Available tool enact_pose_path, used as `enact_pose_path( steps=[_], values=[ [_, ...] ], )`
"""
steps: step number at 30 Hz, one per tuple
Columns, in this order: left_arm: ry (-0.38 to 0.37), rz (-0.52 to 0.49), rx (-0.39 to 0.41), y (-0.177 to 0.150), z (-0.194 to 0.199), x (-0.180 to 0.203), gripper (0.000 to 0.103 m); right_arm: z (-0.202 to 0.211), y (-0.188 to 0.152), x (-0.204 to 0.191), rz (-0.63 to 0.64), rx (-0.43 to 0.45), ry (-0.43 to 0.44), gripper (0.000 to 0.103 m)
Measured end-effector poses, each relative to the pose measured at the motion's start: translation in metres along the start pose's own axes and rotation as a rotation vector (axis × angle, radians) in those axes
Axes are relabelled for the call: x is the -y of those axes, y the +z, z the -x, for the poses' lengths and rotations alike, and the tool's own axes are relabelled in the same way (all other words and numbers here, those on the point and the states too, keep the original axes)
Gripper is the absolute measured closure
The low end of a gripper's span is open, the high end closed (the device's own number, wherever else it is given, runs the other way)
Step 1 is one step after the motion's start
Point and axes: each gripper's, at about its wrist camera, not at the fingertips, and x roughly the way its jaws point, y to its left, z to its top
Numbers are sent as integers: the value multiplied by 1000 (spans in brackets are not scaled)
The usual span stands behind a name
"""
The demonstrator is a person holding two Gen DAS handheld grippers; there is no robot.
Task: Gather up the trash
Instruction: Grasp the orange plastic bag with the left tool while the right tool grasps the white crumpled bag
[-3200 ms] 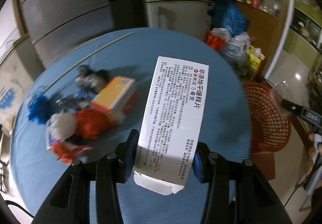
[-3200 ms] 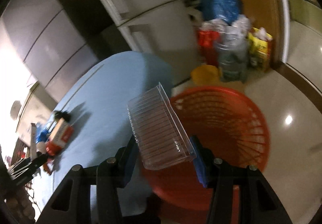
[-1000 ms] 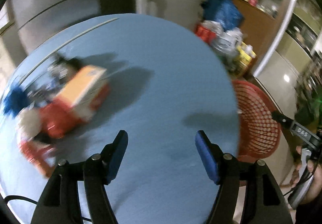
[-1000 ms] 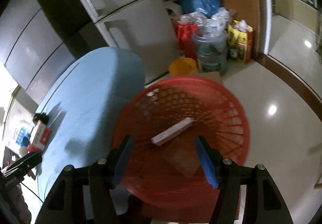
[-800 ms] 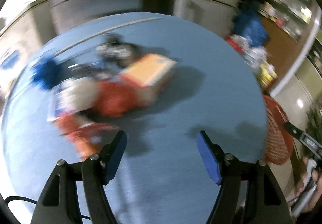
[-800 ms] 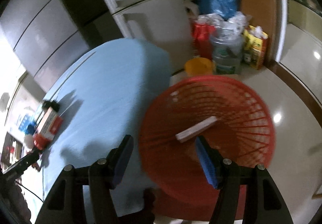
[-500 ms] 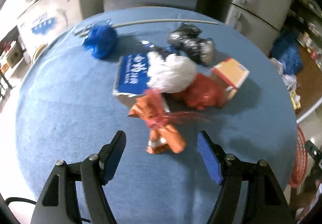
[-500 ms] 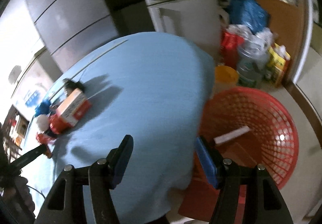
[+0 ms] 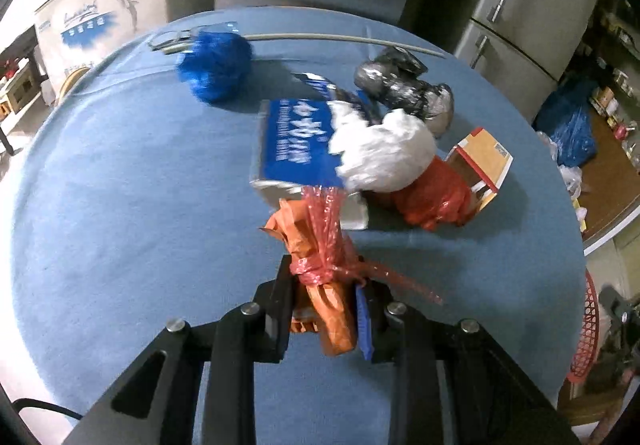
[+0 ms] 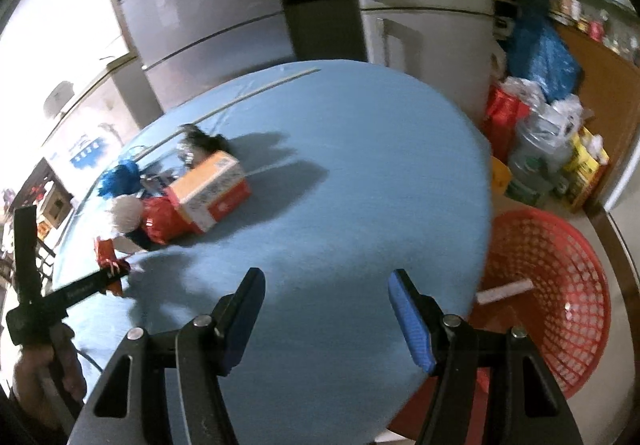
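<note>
The left gripper [image 9: 326, 299] has its jaws pinching an orange wrapper bundle [image 9: 320, 265] tied with red plastic film. The knot of film sits just ahead of the jaw tips; the lower end of the bundle lies between the pads. Loose red film [image 9: 396, 279] trails past the right jaw.

The right gripper [image 10: 326, 299] has its jaws spread with nothing between them, over bare blue tablecloth [image 10: 340, 165]. The red basket [image 10: 560, 285] stands to the right of the right jaw, below the table edge, and already holds a white box [image 10: 506, 291].

Remaining trash lies ahead of the left jaws: a blue-and-white box [image 9: 292, 141], a white wad [image 9: 384, 153], a red bag [image 9: 432, 197], an orange-topped carton [image 9: 480, 161], a grey foil lump [image 9: 404, 85] and a blue pom [image 9: 216, 63].

Probable faults from here:
- Slip. The grip sits on soft, crumpled wrapper near its lower end; the bundle can slide out when lifted
- Snag. The far end of the bundle appears to touch the blue-and-white box, though overlap cannot be confirmed. A lift may drag that box or tip the white wad
- Trailing film. The loose strand may catch on the tablecloth or on the basket rim at release
- Missed drop. The basket stands low and off the table edge; releasing early leaves the bundle on the floor or the table
</note>
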Motion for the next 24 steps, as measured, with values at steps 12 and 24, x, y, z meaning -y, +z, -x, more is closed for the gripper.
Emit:
enact_pose_path(
  steps=[12, 24],
  values=[
    [74, 53, 22, -15, 24, -48, 76, -60, 43, -160, 260, -15, 277, 35],
    [62, 52, 12, -18, 24, -53, 75, -124, 45, -213, 318, -104, 255, 57]
  ],
)
